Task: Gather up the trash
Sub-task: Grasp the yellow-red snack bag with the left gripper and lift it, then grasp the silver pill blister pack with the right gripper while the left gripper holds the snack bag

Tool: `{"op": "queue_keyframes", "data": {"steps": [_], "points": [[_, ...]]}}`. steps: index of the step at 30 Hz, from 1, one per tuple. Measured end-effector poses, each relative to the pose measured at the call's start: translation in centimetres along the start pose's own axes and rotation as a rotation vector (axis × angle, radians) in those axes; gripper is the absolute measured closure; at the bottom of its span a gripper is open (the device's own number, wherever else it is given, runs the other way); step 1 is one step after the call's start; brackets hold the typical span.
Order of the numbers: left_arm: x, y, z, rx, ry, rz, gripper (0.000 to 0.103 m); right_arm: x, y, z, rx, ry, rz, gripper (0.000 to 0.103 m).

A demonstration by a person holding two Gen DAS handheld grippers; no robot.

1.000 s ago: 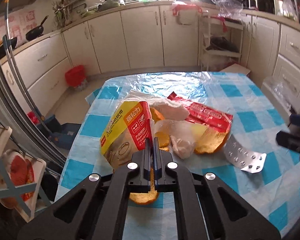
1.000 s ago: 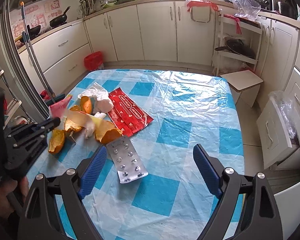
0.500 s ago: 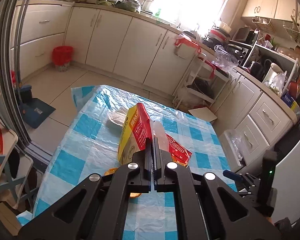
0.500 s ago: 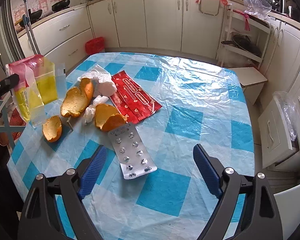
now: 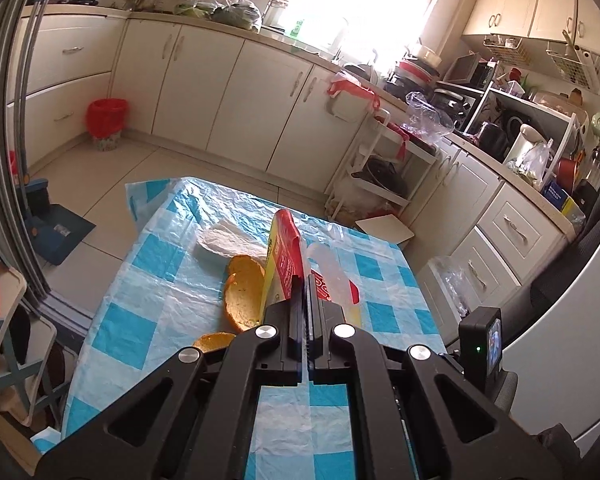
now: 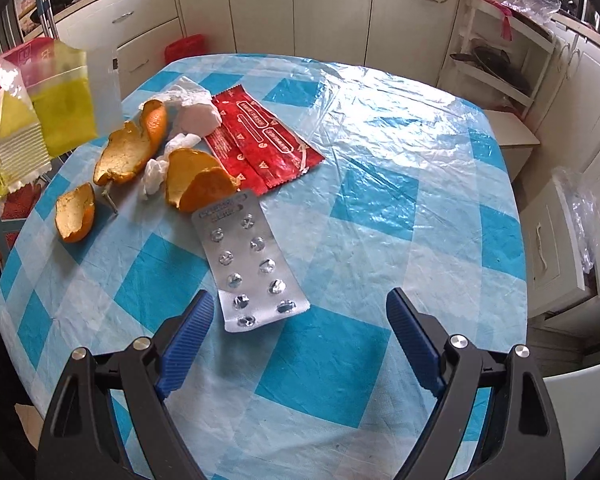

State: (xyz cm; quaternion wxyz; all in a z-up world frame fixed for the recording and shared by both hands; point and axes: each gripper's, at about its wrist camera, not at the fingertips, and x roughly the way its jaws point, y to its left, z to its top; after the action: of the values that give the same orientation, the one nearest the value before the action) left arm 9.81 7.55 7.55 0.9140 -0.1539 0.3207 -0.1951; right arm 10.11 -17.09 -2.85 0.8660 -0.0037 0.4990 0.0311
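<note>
Checkered table holds three orange peels, one blister pack, one red wrapper.

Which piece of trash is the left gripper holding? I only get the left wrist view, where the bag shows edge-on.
Observer: In the right wrist view it is a yellow and red snack bag, hanging off the table's left edge, clear of the cloth.
Operator: And the right gripper?
Observer: The right gripper is open and empty, low over the checked tablecloth.
Operator: What lies nearest to it?
Observer: A silver blister pack, flat on the cloth, its near end between the blue fingers. Behind it lie a red wrapper and orange peels.
</note>
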Motion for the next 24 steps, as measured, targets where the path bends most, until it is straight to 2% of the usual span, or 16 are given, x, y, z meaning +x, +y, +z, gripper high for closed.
{"op": "queue_keyframes", "data": {"steps": [5, 11, 13, 18, 20, 24], "points": [[-0.1, -0.3, -0.2, 0.006, 0.003, -0.005, 0.101, 0.4, -0.1, -0.3, 0.008, 0.01, 0.019, 0.018], [-0.1, -0.3, -0.4, 0.0, 0.008, -0.008, 0.101, 0.7, 1.3, -0.4, -0.052, 0.0, 0.013, 0.019], [-0.1, -0.3, -0.4, 0.0, 0.009, -0.009, 0.101, 0.6, 1.3, -0.4, -0.056, -0.008, 0.021, 0.025], [0.0, -0.3, -0.6, -0.001, 0.013, -0.009, 0.101, 0.0, 1.1, -0.5, -0.051, -0.013, 0.049, 0.056], [0.1, -0.3, -0.7, -0.003, 0.016, -0.01, 0.101, -0.3, 0.9, -0.5, -0.049, -0.012, 0.057, 0.063], [0.3, -0.5, -0.8, -0.001, 0.02, -0.012, 0.101, -0.5, 0.6, -0.7, -0.05, -0.006, 0.077, 0.064]]}}
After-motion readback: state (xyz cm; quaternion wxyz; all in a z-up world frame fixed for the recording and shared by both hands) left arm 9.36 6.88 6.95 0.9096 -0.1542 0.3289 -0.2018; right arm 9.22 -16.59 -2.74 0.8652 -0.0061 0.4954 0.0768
